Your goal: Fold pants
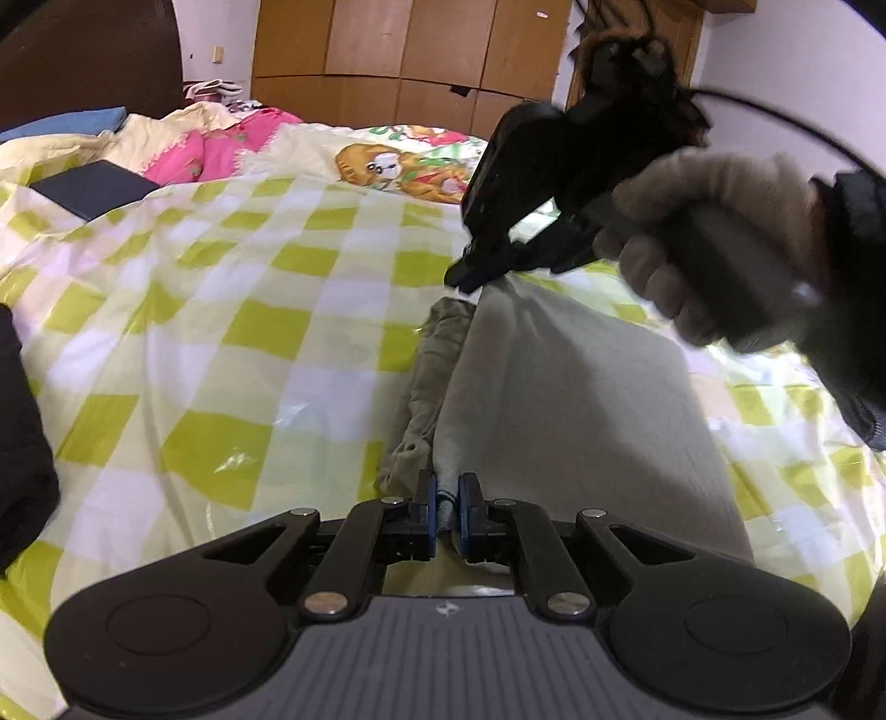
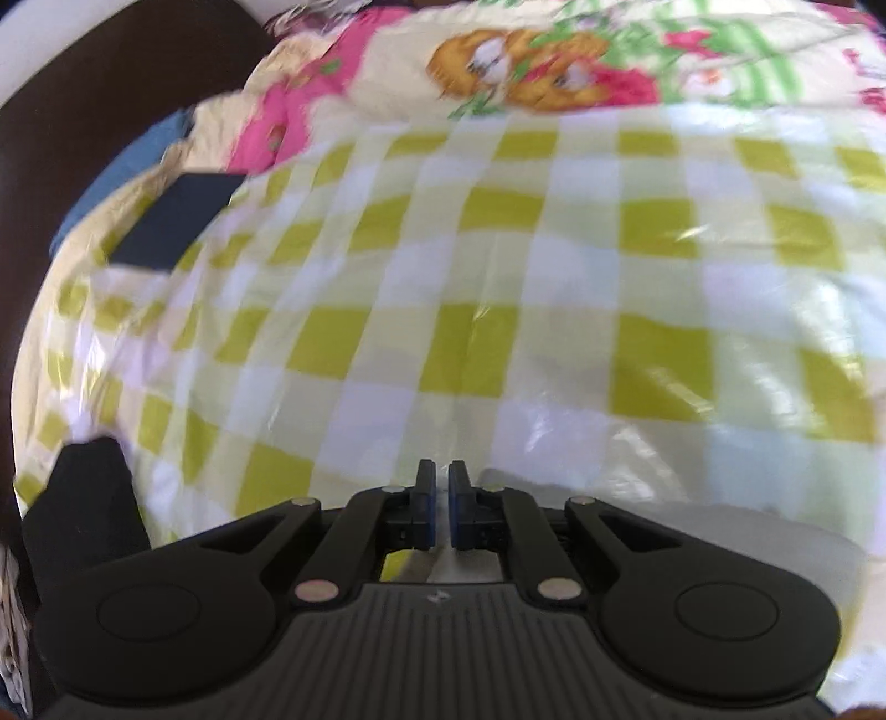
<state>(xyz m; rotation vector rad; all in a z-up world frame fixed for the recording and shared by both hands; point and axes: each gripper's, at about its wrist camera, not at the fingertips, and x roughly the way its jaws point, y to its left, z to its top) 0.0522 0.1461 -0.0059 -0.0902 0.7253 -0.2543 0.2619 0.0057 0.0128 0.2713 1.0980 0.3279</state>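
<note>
Light grey pants [image 1: 581, 415] lie lengthwise on the bed, with a rumpled olive-grey layer [image 1: 432, 376] under their left edge. My left gripper [image 1: 447, 515] is shut on the near end of that edge, cloth pinched between its blue pads. My right gripper [image 1: 468, 277], held by a gloved hand [image 1: 703, 238], is shut on the pants' far corner, and the edge runs taut between the two grippers. In the blurred right wrist view the right gripper [image 2: 441, 498] has its jaws together, and pale cloth [image 2: 664, 515] trails off to the lower right.
A glossy green-and-white checked sheet [image 1: 221, 332] covers the bed. A dark blue flat box [image 1: 91, 188] lies at the far left, and a cartoon quilt [image 1: 398, 160] is bunched at the back. Black fabric [image 1: 22, 443] hangs at the left edge. A wooden wardrobe [image 1: 410, 50] stands behind the bed.
</note>
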